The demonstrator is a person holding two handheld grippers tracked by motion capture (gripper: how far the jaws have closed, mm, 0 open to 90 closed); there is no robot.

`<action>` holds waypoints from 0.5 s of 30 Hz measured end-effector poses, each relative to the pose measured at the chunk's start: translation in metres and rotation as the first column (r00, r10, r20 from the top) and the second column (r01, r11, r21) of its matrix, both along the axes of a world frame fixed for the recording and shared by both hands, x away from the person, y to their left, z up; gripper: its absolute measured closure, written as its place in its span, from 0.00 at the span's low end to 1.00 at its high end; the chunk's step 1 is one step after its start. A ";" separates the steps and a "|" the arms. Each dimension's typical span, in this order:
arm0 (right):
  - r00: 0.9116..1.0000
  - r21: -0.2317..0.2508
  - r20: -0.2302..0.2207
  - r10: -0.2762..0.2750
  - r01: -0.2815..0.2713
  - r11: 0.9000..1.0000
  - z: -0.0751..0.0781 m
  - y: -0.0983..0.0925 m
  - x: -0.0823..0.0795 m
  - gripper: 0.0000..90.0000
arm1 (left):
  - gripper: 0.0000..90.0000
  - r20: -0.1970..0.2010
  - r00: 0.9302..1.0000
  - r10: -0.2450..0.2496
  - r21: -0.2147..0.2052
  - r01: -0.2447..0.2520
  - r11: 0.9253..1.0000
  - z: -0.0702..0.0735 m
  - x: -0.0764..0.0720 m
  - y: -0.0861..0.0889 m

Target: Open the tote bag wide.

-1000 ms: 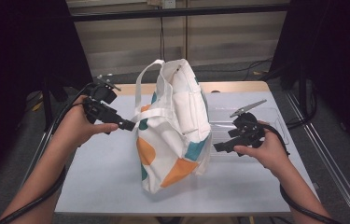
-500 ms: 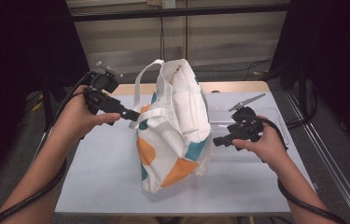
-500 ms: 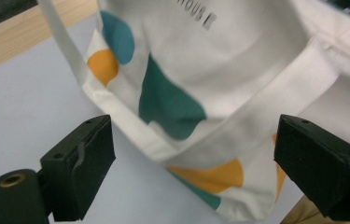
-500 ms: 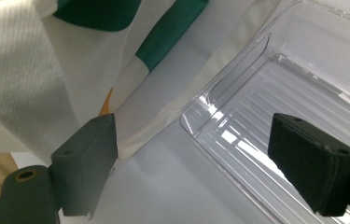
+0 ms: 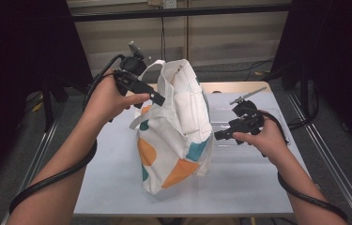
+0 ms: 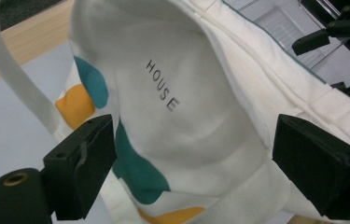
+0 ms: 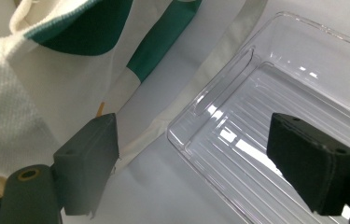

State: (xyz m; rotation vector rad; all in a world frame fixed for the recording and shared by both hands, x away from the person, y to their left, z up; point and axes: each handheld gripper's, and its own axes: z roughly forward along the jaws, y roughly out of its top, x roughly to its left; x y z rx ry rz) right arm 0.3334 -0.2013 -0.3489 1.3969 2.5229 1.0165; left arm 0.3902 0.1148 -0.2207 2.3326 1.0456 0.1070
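1. In the high view, I am lifting my left gripper higher than a second ago, and its tip is now arriving at the upper edge of the tote bag, at about 10 o'clock from the middle of the bag. The bag is standing upright in the center of the table. My right gripper is coming closer to the bag's side from 3 o'clock, and it is hovering above the clear tray that is lying just beside the bag.

2. In the left gripper view, my jaws are standing wide apart and are gripping nothing. Between them I am looking into the white inside of the bag, where the word HOUSE is printed. One handle strap is running at 10 o'clock.

3. In the right gripper view, my jaws are also wide apart and empty. The bag is filling the 10 o'clock part and the tray the 3 o'clock part.

4. I am judging that both grippers are now getting ready to take the bag's mouth; no cloth is caught yet, so the grasp is the next step.
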 end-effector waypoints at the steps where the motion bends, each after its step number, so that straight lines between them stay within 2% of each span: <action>1: 1.000 0.000 0.000 0.000 0.000 1.000 0.000 0.000 0.000 0.18 | 0.15 0.000 1.000 -0.016 0.013 0.016 1.000 0.000 0.001 -0.002; 2: 1.000 -0.010 -0.011 -0.003 0.002 1.000 0.002 0.002 0.002 0.19 | 0.15 -0.013 1.000 -0.007 0.009 0.007 1.000 -0.001 0.002 -0.010; 5: 1.000 -0.019 -0.011 0.000 0.000 1.000 0.004 0.003 0.004 0.18 | 0.16 -0.026 0.999 -0.019 0.020 0.020 1.000 -0.002 0.003 -0.016; 9: 1.000 -0.028 -0.017 -0.016 0.015 0.999 0.009 0.003 0.007 0.18 | 0.18 -0.024 1.000 -0.010 0.012 0.011 1.000 -0.005 0.003 -0.024; 10: 1.000 -0.027 -0.017 -0.022 0.022 0.999 0.011 0.002 0.009 0.18 | 0.20 -0.028 1.000 0.013 0.002 -0.013 1.000 -0.006 0.003 -0.025; 12: 1.000 -0.023 -0.008 -0.016 0.016 1.000 0.014 0.002 0.010 0.19 | 0.25 -0.035 0.999 0.004 0.003 -0.004 1.000 -0.008 0.004 -0.024; 15: 1.000 -0.025 0.001 -0.022 0.022 0.999 0.020 0.003 0.010 0.21 | 0.34 -0.026 0.999 0.028 0.000 -0.028 1.000 -0.009 0.003 -0.024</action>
